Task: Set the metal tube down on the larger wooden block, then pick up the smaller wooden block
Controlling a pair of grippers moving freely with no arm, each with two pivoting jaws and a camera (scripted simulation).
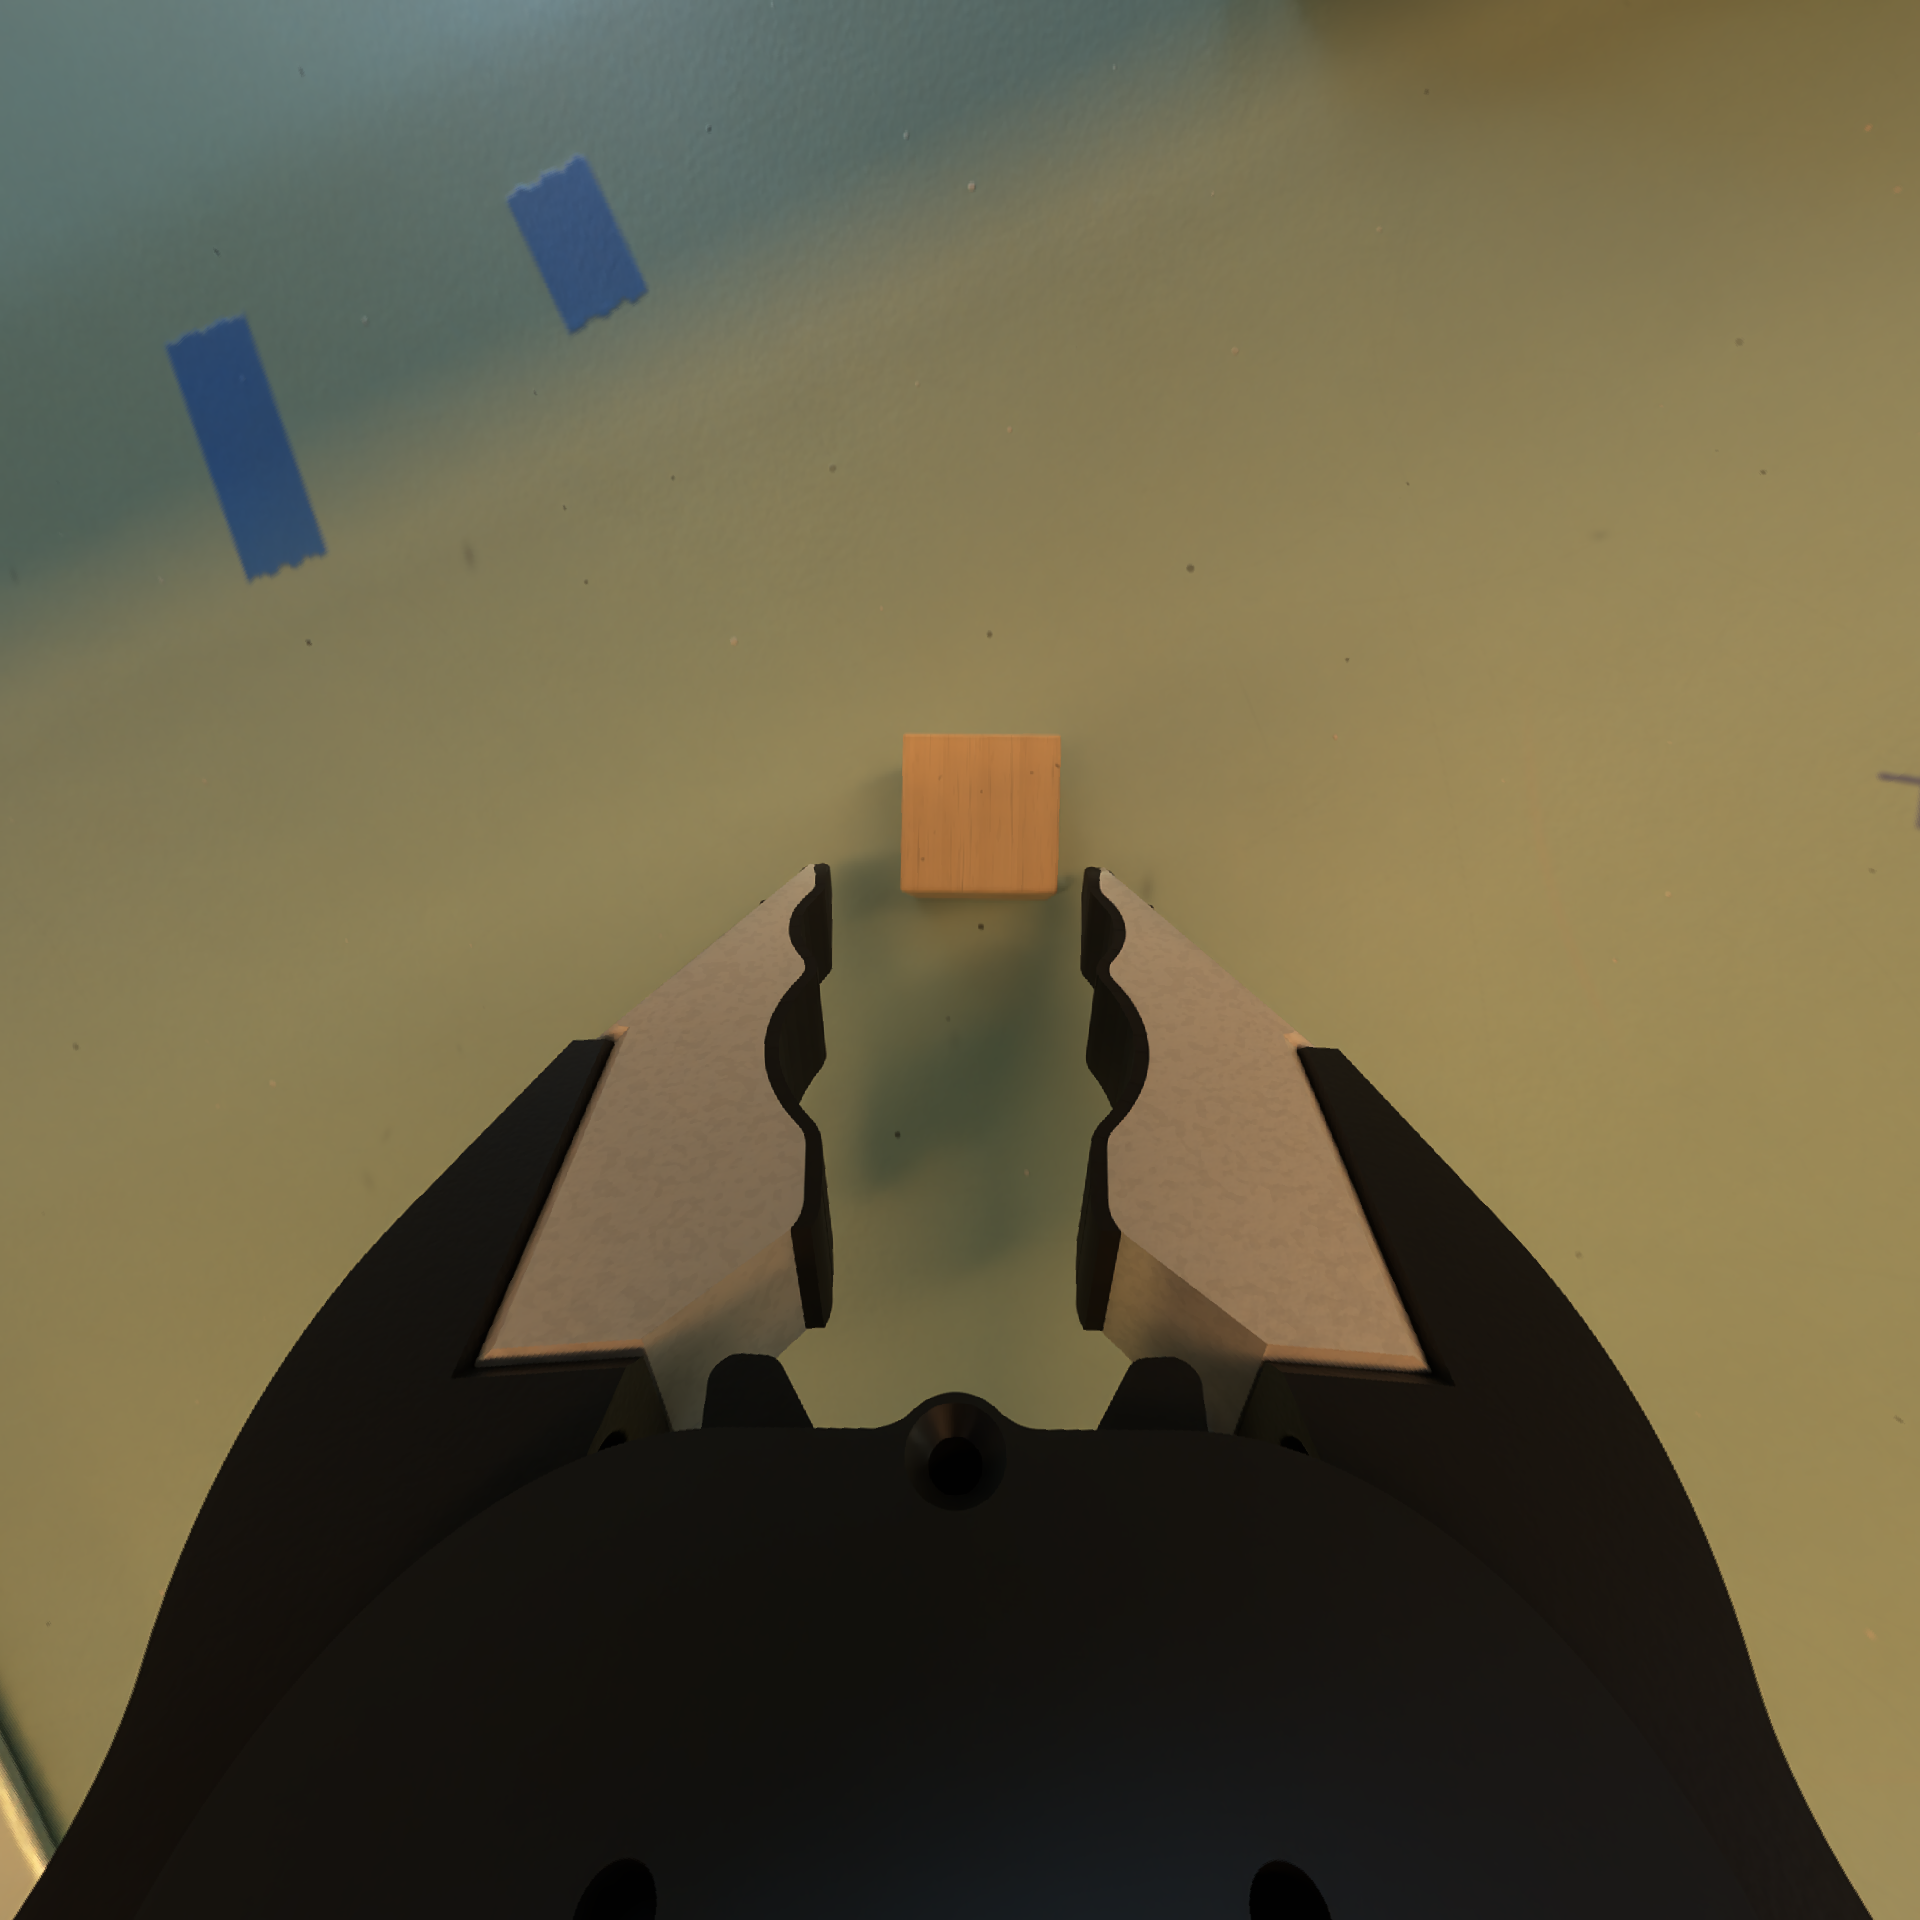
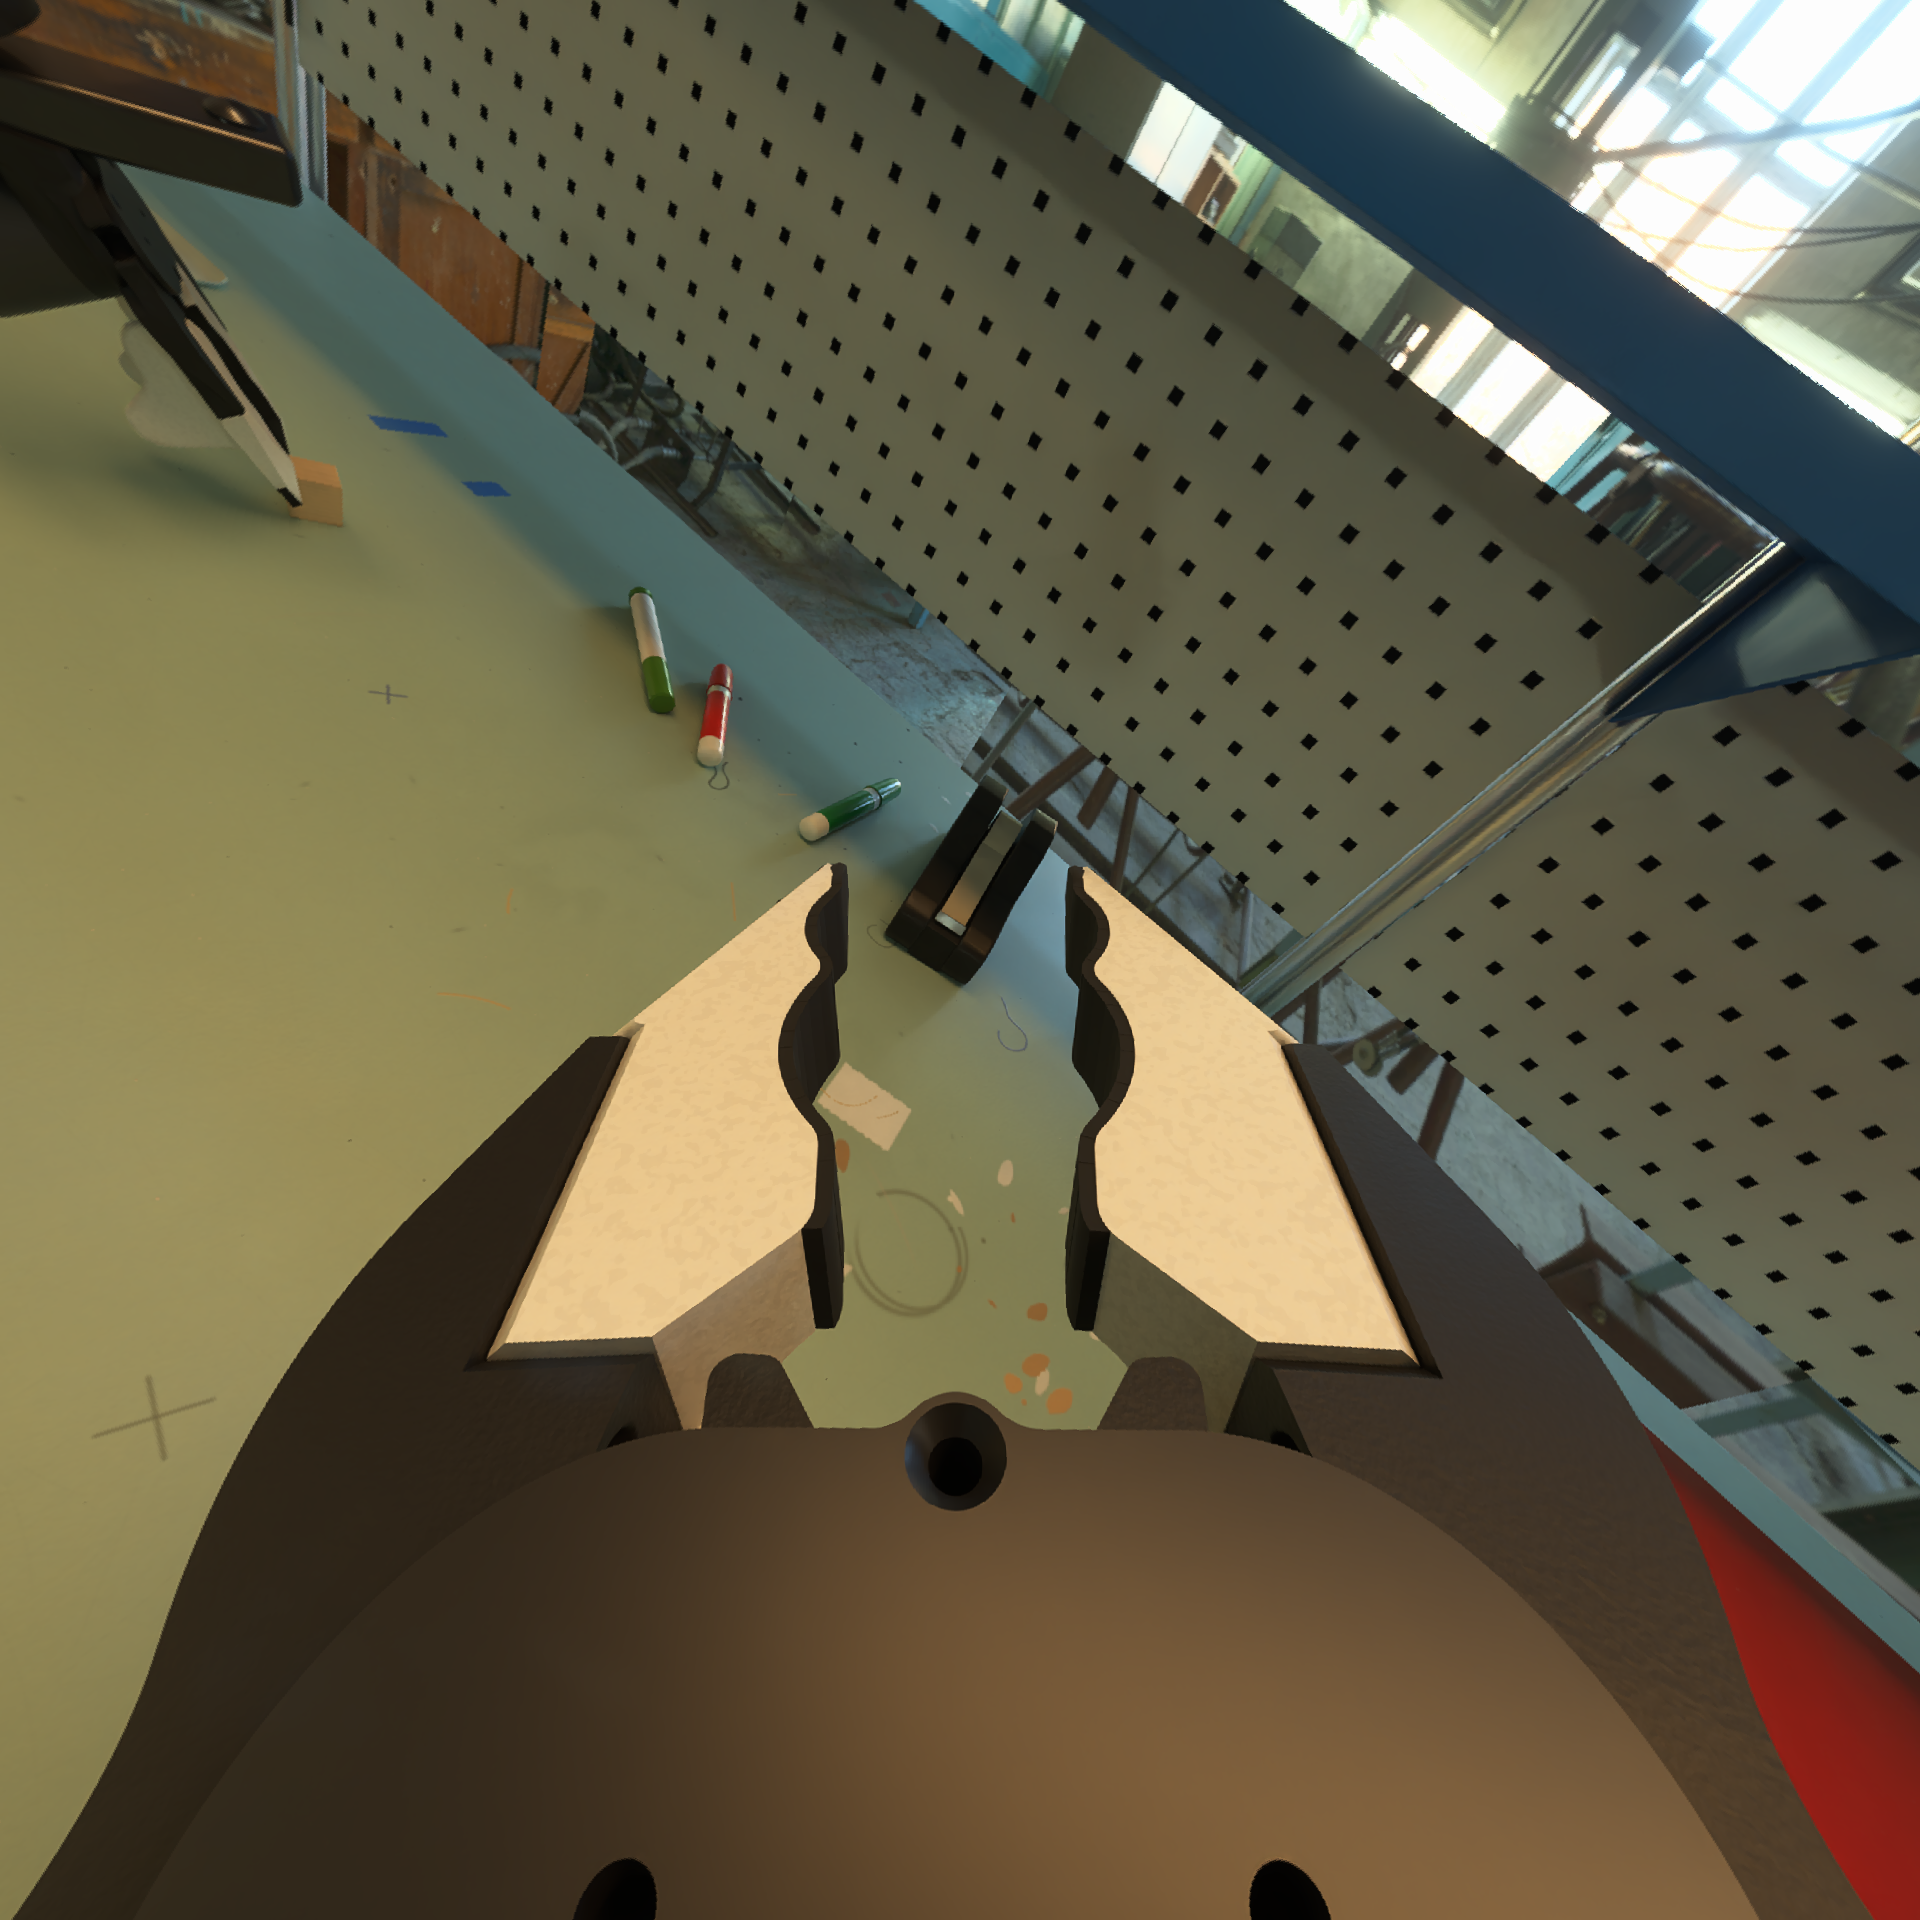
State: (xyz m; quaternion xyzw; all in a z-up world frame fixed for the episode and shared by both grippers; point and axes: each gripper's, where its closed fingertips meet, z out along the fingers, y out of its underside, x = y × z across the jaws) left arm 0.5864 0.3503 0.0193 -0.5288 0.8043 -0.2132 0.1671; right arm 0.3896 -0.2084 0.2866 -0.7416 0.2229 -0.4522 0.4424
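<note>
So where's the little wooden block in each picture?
Left wrist view: the block sits mid-picture, just beyond the open left hand-held gripper.
Right wrist view: the block is far upper left, at that gripper's tip.
Shared landmark: the blue tape strips.

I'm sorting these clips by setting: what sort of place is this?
Probably a workshop bench: a pale green worktop backed by a grey perforated pegboard wall, with strips of blue tape, red and green marker pens and a black tape dispenser lying about.
</note>
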